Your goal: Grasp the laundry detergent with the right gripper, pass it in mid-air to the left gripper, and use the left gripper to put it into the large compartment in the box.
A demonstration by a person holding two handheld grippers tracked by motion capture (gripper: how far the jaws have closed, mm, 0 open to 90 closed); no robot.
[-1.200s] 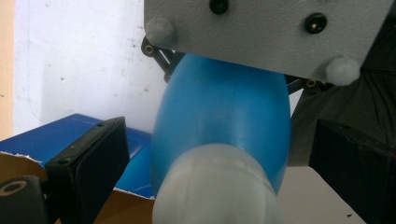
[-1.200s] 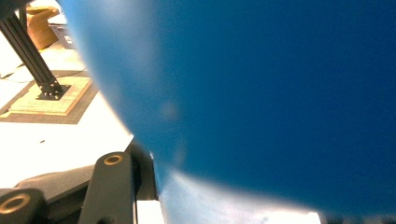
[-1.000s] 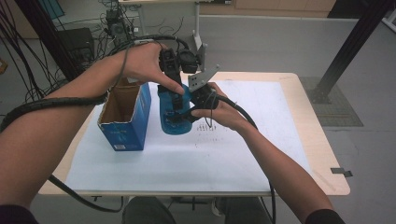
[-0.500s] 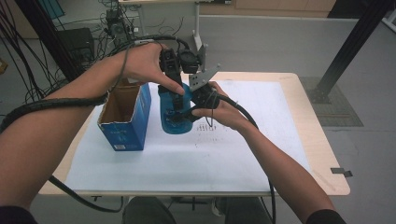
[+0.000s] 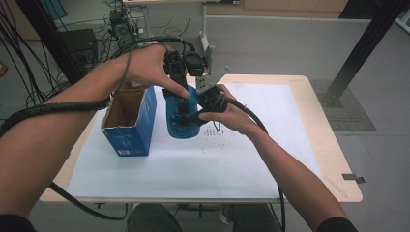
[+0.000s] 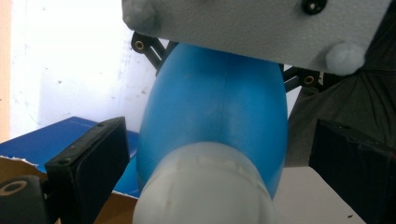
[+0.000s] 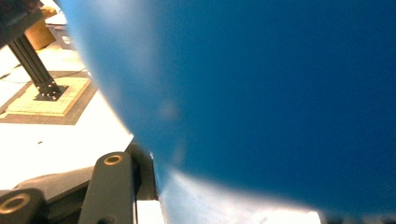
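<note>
A blue bottle (image 5: 181, 123) stands upright on the white sheet near the table's middle. My right gripper (image 5: 194, 115) comes in from the right, shut on the bottle's body; in the right gripper view the blue wall (image 7: 261, 93) sits right in front of the lens, beside one black finger (image 7: 112, 186). My left gripper (image 5: 181, 93) points down over the bottle's top. In the left gripper view its jaws stand apart on either side of the white cap (image 6: 205, 191), with a gap at each pad. The right gripper's grey plate (image 6: 261, 28) shows above the bottle (image 6: 215, 107).
An open blue cardboard box (image 5: 128, 121) stands just left of the bottle, close to my left forearm. The white sheet (image 5: 270, 145) covers most of the wooden table (image 5: 333, 159). Cables trail from both grippers, and a black post (image 5: 358, 53) rises at the far right.
</note>
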